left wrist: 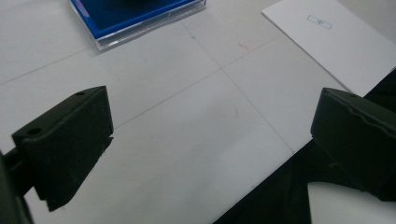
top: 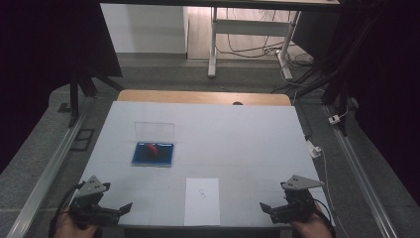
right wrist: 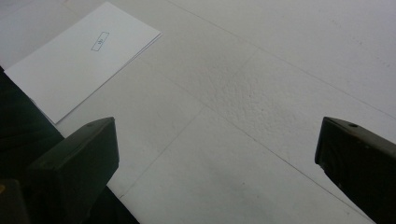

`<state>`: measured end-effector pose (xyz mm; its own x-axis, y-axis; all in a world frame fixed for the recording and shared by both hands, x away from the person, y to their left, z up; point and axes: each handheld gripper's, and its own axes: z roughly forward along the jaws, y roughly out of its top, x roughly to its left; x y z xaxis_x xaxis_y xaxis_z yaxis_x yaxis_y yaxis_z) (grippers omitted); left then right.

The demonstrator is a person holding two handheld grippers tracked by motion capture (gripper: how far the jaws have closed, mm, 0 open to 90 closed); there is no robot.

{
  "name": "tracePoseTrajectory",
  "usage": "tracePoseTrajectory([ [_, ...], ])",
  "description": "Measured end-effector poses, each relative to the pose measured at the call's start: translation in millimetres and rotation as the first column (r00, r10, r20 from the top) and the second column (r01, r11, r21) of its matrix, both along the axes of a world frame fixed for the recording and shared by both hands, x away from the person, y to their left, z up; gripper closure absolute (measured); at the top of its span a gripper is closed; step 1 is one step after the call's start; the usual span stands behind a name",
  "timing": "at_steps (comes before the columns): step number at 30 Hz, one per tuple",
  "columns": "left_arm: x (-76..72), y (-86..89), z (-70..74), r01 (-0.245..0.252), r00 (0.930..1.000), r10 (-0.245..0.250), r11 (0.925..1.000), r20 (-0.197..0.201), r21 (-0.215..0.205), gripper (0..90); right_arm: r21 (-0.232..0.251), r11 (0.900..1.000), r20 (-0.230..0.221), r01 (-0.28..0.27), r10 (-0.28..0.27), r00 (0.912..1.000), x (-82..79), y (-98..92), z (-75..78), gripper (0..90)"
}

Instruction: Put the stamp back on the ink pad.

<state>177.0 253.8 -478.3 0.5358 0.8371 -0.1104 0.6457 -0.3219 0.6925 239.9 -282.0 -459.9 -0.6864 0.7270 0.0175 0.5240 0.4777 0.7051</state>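
A blue case (top: 153, 154) with a clear lid standing open lies left of the table's middle, and a small red object (top: 152, 148) sits in it. A white sheet (top: 202, 201) with a small printed mark lies at the front edge. My left gripper (top: 119, 212) rests at the front left corner, open and empty. In the left gripper view its gripper (left wrist: 212, 140) has its jaws wide apart over bare table, with the blue case (left wrist: 135, 18) ahead and the sheet (left wrist: 336, 42) off to the right. My right gripper (top: 270, 212) sits at the front right, and in its own view the gripper (right wrist: 217, 163) is open and empty, the sheet (right wrist: 79, 60) lying to its upper left.
The white table top (top: 237, 144) has a wooden strip (top: 203, 96) along its far edge. Beyond it stand white desk legs (top: 213, 44) and cables (top: 257, 49) on the floor. Metal rails (top: 44, 173) run along both sides. A white plug (top: 315, 150) hangs at the right edge.
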Motion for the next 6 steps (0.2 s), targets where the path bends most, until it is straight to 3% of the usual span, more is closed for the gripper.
tracePoseTrajectory([
  [3,0.2,-1.9,-1.0,0.002,0.9999,-0.002,0.9997,-0.015,0.024,0.0,-0.007,1.000,0.000,0.000,0.000,1.0000,-0.1,0.4,0.0,0.1],
  [6,1.2,-1.5,-0.8,0.000,0.9998,0.000,0.9999,-0.018,0.015,0.0,-0.011,1.000,0.002,0.002,-0.002,1.0000,0.1,0.0,-0.2,0.2],
])
